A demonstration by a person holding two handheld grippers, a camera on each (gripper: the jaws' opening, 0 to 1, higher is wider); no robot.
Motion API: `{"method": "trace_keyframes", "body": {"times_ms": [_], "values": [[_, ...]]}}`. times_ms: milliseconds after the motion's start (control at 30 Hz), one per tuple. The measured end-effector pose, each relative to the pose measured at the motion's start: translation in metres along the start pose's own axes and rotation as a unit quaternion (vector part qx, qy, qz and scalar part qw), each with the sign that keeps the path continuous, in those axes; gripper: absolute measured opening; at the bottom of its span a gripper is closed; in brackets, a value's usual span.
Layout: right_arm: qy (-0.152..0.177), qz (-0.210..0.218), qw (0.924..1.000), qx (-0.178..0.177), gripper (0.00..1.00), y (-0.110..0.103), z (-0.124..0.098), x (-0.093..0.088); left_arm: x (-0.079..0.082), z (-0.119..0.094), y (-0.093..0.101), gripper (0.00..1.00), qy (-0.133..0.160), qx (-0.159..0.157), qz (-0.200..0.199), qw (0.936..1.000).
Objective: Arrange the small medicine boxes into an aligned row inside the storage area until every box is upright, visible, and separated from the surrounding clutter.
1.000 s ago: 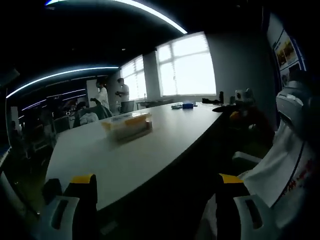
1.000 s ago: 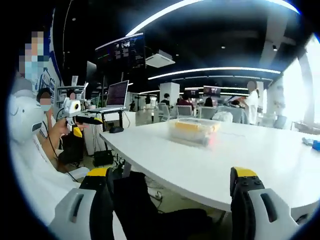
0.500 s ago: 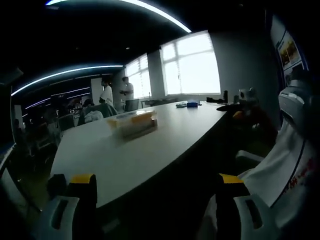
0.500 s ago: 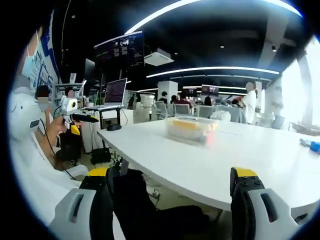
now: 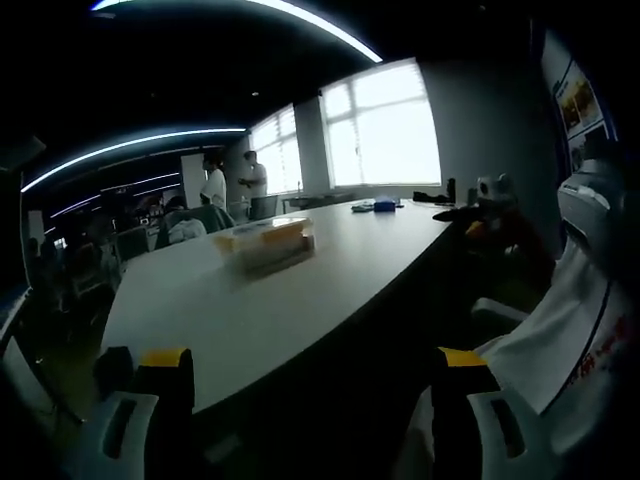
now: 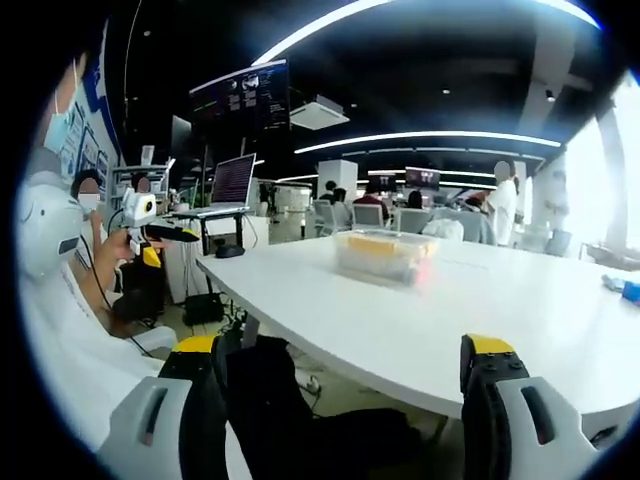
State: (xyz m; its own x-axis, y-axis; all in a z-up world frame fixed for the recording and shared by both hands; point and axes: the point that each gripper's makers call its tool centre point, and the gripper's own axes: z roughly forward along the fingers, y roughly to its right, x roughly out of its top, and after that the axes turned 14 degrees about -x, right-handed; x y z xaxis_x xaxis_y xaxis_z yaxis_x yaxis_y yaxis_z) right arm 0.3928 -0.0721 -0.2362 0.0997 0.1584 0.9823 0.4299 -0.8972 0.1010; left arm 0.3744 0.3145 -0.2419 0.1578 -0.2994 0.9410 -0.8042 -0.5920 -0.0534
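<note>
Left hand-held gripper point(image 5: 305, 400) and right hand-held gripper point(image 6: 340, 400): jaws spread apart, nothing between them. Clear storage box point(image 6: 385, 255) with yellow contents rests on the white tabletop point(image 6: 480, 320), frame centre, well beyond both.

left gripper view: dim, underexposed; windows point(image 5: 380, 125) blown out, backlit
right gripper view: brighter, even exposure
light source: ceiling strips point(image 6: 430, 140), daylight
glare: sheen on table point(image 5: 270, 300)
shadows: under table near black
distortion: strong fisheye, strips bend at edges
focus: far people soft; jaws slightly blurred
</note>
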Motion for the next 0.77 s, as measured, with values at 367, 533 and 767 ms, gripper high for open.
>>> {"method": "trace_keyframes", "body": {"times_ms": [367, 533, 767], "values": [[0.0, 0.0, 1.0, -0.005, 0.95, 0.0026, -0.0005, -0.0003, -0.0021, 0.0049, 0.0037, 0.99, -0.01, -0.007, 0.004, 0.9999], [-0.002, -0.003, 1.0, -0.002, 0.95, 0.001, -0.0001, -0.0021, -0.0035, 0.0065, 0.0048, 0.99, -0.014, -0.01, 0.005, 0.9998], [-0.003, -0.003, 1.0, -0.002, 0.95, 0.0012, 0.0001, -0.0027, -0.007, 0.0094, 0.0056, 0.99, -0.02, -0.012, 0.003, 0.9997]]}}
